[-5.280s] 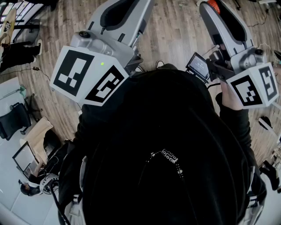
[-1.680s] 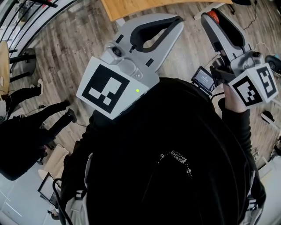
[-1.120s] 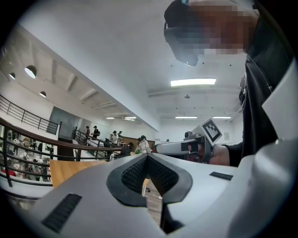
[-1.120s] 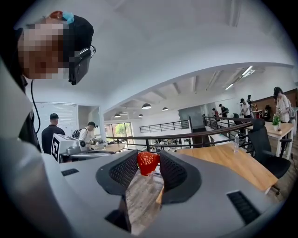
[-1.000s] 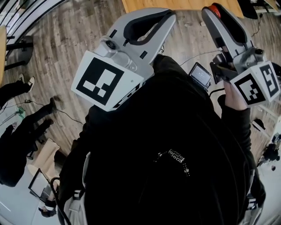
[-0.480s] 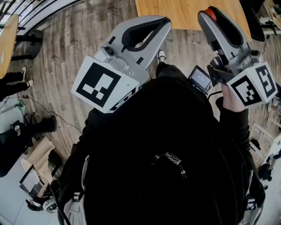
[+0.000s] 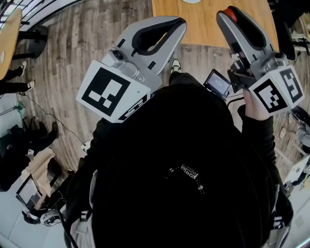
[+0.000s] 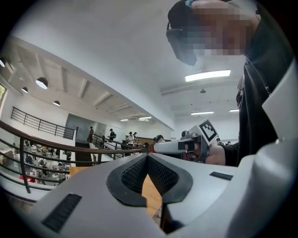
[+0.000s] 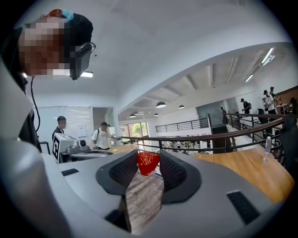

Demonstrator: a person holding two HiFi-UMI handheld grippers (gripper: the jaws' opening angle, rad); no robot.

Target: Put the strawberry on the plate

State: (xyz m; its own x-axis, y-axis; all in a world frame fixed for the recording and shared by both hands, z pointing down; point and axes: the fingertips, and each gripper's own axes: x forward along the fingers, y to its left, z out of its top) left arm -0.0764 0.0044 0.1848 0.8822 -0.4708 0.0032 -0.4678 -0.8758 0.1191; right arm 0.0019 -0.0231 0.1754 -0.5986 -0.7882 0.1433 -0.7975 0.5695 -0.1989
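R gripper [image 9: 148, 157] is clamped on the strawberry [image 9: 148, 163], the red fruit pinched right at the jaw tips and up in the air in front of me. L gripper [image 8: 147, 156]: jaws closed tip to tip, nothing betw. them. Both are raised over the wood floor [image 7: 72, 48], w/ the wooden table [image 7: 208, 24] just ahead. There's a white rim [image 7: 192, 1] at the table's far edge; can't tell if it's the plate.

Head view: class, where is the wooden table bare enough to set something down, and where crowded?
Bare: wooden table between left gripper and right gripper, below the white rim. Crowded: its right side, covered by the right gripper holding the strawberry.
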